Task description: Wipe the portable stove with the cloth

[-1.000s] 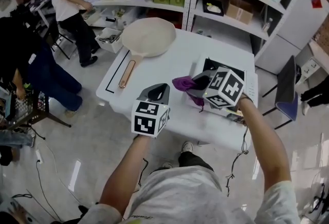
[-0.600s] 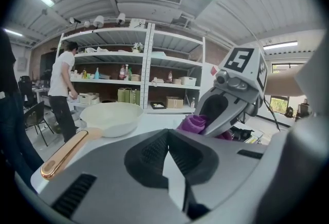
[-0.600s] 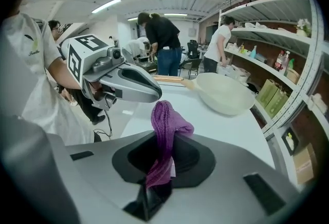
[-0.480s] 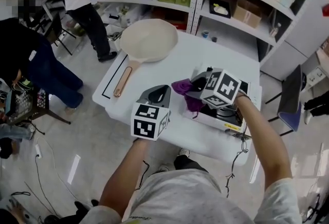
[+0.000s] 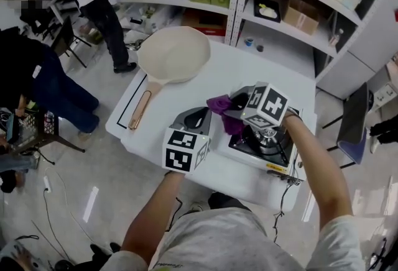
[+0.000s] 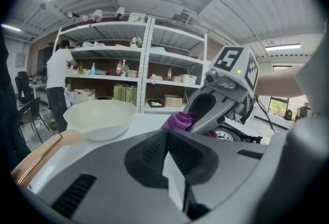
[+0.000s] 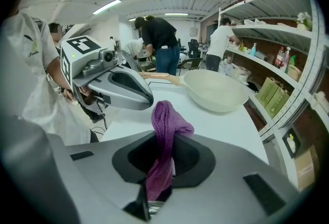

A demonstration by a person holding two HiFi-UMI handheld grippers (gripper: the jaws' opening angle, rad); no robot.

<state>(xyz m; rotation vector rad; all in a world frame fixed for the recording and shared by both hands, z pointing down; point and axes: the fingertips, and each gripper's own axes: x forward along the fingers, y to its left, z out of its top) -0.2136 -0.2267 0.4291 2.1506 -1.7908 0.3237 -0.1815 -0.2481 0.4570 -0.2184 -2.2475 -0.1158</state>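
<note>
The right gripper (image 7: 164, 148) had its jaws clenched on the purple cloth (image 7: 165, 115), which stood up between them in a bunched fold; in the head view the cloth hung at the left edge of the portable stove (image 5: 249, 143), though whether it touched the stove I could not tell. The stove sat on the white bench (image 5: 186, 86) at its near right, its burner showing beside the right gripper's marker cube; the left gripper (image 6: 168, 152) had its jaws pressed together on nothing and hovered just left of the stove, near the cloth. A cream pan (image 5: 175, 51) lay well apart at the far left of the bench. I judged the wiping barely begun, with the cloth grasped and brought to the stove; the next move called for lowering the cloth onto the top plate and drawing it across, steering round the burner so the fold did not snag.
</note>
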